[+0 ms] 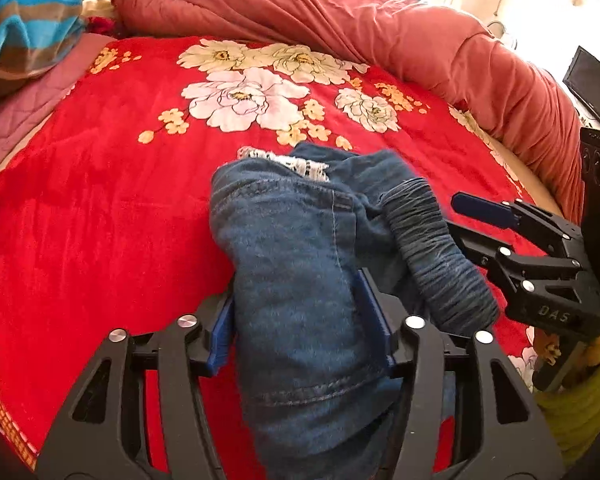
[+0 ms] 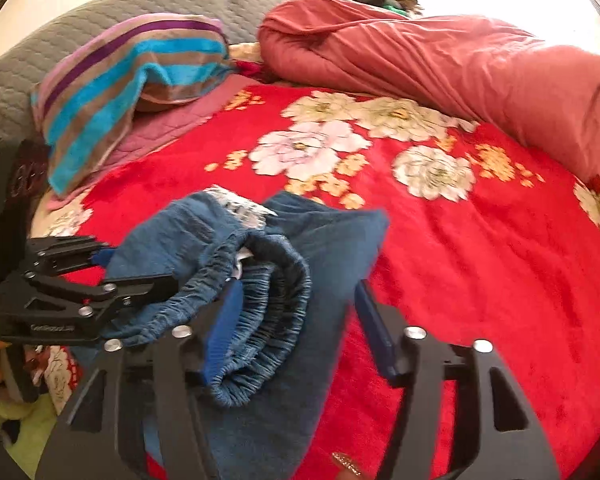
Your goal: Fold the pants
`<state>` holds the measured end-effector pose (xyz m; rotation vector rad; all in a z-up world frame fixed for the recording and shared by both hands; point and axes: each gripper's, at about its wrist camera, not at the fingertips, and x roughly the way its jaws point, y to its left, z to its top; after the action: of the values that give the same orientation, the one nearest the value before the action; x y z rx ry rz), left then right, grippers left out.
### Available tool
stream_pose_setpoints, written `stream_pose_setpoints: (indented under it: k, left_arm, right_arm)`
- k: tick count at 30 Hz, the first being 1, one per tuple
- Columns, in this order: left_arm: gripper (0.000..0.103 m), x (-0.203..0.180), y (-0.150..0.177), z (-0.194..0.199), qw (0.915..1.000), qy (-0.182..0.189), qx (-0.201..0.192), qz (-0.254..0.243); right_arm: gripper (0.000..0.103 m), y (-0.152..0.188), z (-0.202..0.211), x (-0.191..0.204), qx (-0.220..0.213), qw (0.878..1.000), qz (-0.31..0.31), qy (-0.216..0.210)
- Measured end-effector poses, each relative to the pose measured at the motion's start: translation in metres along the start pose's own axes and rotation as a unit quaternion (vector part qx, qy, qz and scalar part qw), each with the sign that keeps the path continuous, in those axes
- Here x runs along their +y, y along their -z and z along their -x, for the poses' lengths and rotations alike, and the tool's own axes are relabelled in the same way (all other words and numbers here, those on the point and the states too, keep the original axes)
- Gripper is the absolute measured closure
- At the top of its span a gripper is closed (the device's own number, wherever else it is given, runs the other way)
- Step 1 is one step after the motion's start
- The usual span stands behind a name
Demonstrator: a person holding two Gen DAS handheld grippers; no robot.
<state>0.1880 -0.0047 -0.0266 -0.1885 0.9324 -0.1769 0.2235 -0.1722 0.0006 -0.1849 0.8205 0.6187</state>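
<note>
The blue denim pants (image 1: 300, 248) lie bunched on the red floral bedspread (image 1: 100, 208), with an elastic waistband (image 2: 268, 312) on top. My left gripper (image 1: 300, 320) is open, its blue pads on either side of a pant fold. My right gripper (image 2: 296, 328) is open over the waistband and the fabric beside it. It also shows in the left wrist view (image 1: 472, 216), its fingers apart by the waistband. The left gripper shows in the right wrist view (image 2: 112, 268) at the pants' left side.
A rolled salmon-red quilt (image 2: 440, 68) runs along the far side of the bed. A striped blue and brown towel (image 2: 112, 92) lies on a pillow at the far left, before a grey quilted headboard (image 2: 100, 12). A dark screen (image 1: 588, 80) stands at the right.
</note>
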Motion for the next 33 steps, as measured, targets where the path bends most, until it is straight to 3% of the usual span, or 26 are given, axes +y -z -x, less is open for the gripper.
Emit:
stream_pose_setpoints:
  k: [3,5,12,16,21,23,33]
  left_arm:
    - [0.047,-0.001,0.004,-0.001,1.0,-0.007,0.003,-0.005]
    - [0.045,0.0,0.006,-0.002,0.9999,-0.01,0.006,-0.004]
    - [0.038,0.002,0.011,-0.002,0.9999,-0.011,0.011,0.006]
    - [0.031,0.002,0.013,0.008,0.9998,-0.015,0.004,0.009]
    - [0.019,0.001,0.018,0.023,0.9995,-0.025,-0.01,0.014]
    - [0.009,0.0,0.021,0.031,0.9994,-0.026,-0.014,0.021]
    - [0.01,-0.013,0.045,0.074,0.9972,-0.056,-0.048,0.016]
  right_arm:
    - [0.044,0.005,-0.003,0.0,0.011,1.0,0.005,0.012]
    - [0.038,0.008,-0.007,-0.002,0.023,0.999,0.002,0.022]
    - [0.033,0.015,-0.013,-0.012,0.049,0.998,-0.028,0.023]
    - [0.032,0.018,0.002,-0.01,0.033,0.999,-0.029,0.028]
    - [0.012,0.021,0.031,-0.01,-0.004,0.999,-0.042,0.022]
    - [0.009,0.024,0.046,-0.008,-0.021,0.999,-0.044,0.024]
    - [0.005,0.037,0.109,0.004,-0.097,0.993,-0.04,0.051]
